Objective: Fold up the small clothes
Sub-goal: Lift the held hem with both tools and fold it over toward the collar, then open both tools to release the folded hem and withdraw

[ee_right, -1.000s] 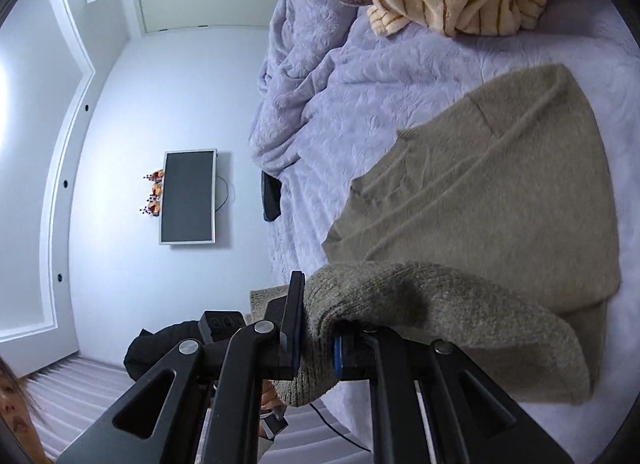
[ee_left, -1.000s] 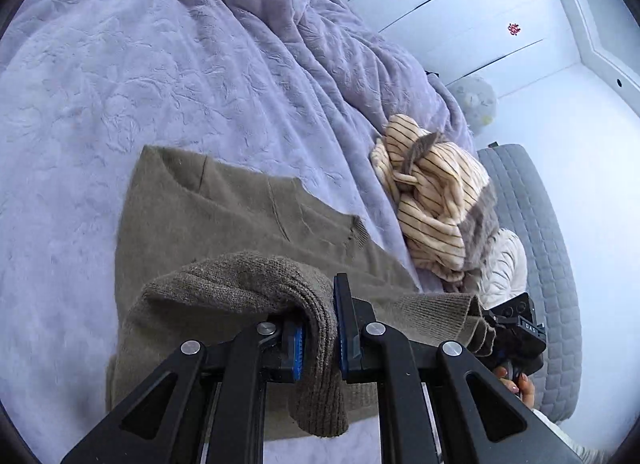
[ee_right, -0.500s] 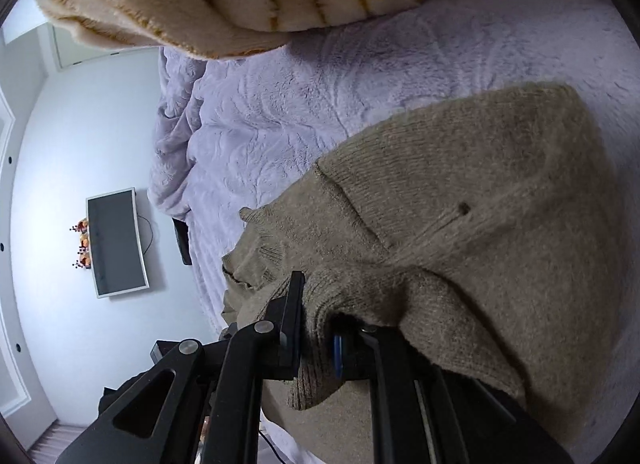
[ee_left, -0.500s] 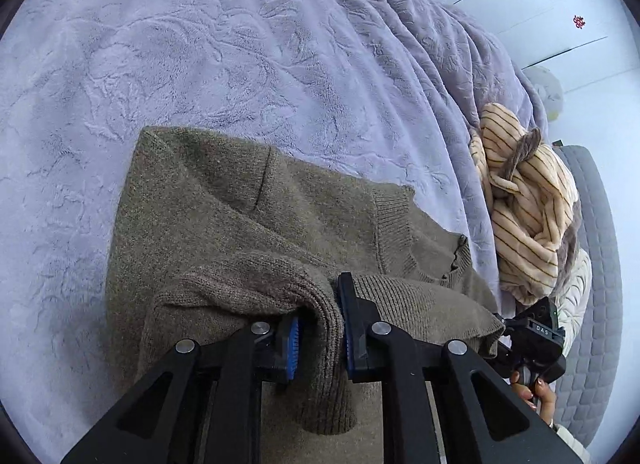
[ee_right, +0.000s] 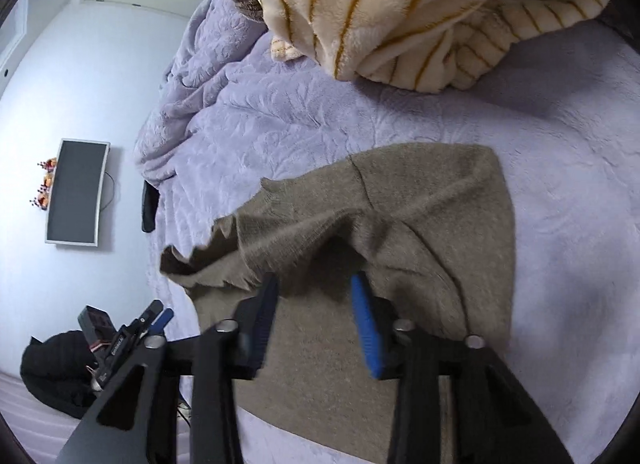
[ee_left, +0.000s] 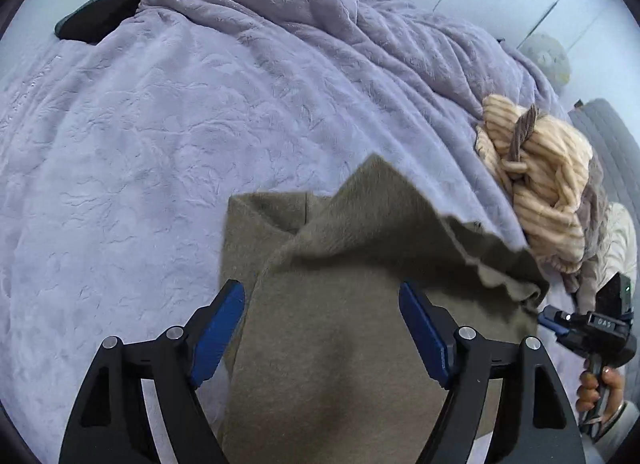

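The bed (ee_left: pixel 168 136), under its lilac plush blanket (ee_right: pixel 304 112), fills both views. On it lies the olive knit sweater (ee_left: pixel 352 336), its lower part flat on the cover while the edge I carried over is dropping onto the body — in the right wrist view that edge (ee_right: pixel 224 248) sits rumpled, not yet flat. Beyond it, well apart, the cream striped garment (ee_left: pixel 544 200) is heaped near the bed's side.

My left claw (ee_left: pixel 322 328) has just been opening and stands wide, the sweater lying between and under the blue pads (ee_left: pixel 218 328) but not pinched. My right claw (ee_right: pixel 314 324) has also just begun to part; I see a clear gap between its pads, knit draped ahead of them, nothing gripped as far as I can judge.

So the step in hand reads as the release after one fold. Next, I think, both claws should back away cleanly so no knit snags, then smooth the rumpled hem — and take the sides for a second fold.
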`<action>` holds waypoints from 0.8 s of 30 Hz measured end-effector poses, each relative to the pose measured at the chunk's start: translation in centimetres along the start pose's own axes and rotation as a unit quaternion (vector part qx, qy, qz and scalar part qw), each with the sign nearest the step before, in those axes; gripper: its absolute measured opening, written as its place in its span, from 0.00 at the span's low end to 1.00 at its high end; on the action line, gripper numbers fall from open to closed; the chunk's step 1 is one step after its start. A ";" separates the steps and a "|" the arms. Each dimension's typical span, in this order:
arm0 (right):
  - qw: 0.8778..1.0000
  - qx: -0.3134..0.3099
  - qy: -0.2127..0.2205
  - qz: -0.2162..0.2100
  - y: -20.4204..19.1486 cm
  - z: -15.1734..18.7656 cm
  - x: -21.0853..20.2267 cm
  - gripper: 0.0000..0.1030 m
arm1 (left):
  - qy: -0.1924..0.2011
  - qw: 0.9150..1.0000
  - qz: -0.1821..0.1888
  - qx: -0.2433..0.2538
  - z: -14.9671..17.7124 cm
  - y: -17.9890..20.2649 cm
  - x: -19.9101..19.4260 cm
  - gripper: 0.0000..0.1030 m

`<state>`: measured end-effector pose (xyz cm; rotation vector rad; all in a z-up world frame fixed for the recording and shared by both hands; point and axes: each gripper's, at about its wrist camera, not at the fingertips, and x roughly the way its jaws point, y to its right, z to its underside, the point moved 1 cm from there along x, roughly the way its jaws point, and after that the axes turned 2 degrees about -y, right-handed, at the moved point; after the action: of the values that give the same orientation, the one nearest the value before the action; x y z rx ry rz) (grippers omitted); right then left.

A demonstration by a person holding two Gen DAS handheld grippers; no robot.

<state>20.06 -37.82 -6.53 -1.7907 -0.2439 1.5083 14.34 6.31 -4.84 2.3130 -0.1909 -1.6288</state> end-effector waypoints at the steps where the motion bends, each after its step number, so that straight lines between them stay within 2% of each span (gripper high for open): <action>1: 1.000 -0.009 -0.006 0.012 0.1 0.5 0.1 0.22 | -0.015 1.000 -0.007 0.011 0.6 0.3 0.7 0.77; 4: 0.997 -0.050 -0.033 0.040 -0.5 1.3 1.7 0.21 | -0.048 0.998 -0.012 0.032 1.7 1.6 2.9 0.77; 7: 0.994 -0.087 -0.045 0.055 -1.9 0.8 3.6 0.21 | -0.048 0.998 -0.025 0.036 1.2 2.9 4.9 0.77; 10: 0.991 -0.109 -0.031 0.077 -3.2 -0.9 5.3 0.21 | -0.036 0.998 -0.047 0.013 -0.3 3.3 6.6 0.77; 13: 0.991 -0.093 0.000 0.095 -2.9 -3.4 6.0 0.21 | -0.028 0.998 -0.061 0.006 -1.2 3.5 7.4 0.77; 18: 0.986 -0.059 0.071 0.142 -1.6 -5.4 3.6 0.21 | -0.030 0.996 -0.080 0.036 -1.0 4.0 7.5 0.77; 19: 0.985 -0.053 0.077 0.143 -1.4 -5.3 3.0 0.21 | -0.031 0.995 -0.083 0.037 -0.9 4.0 7.3 0.77; 22: 0.982 -0.054 0.085 0.157 -1.2 -4.6 1.0 0.34 | -0.032 0.995 -0.093 0.034 -0.7 3.8 6.6 0.77; 24: 0.984 -0.060 0.079 0.149 -1.3 -3.7 0.0 0.37 | -0.030 0.994 -0.103 0.035 -0.4 3.6 6.0 0.77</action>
<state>23.85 -38.54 -5.66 -2.1045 0.0148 1.5712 17.05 1.27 -8.92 2.4064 -0.0227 -1.8194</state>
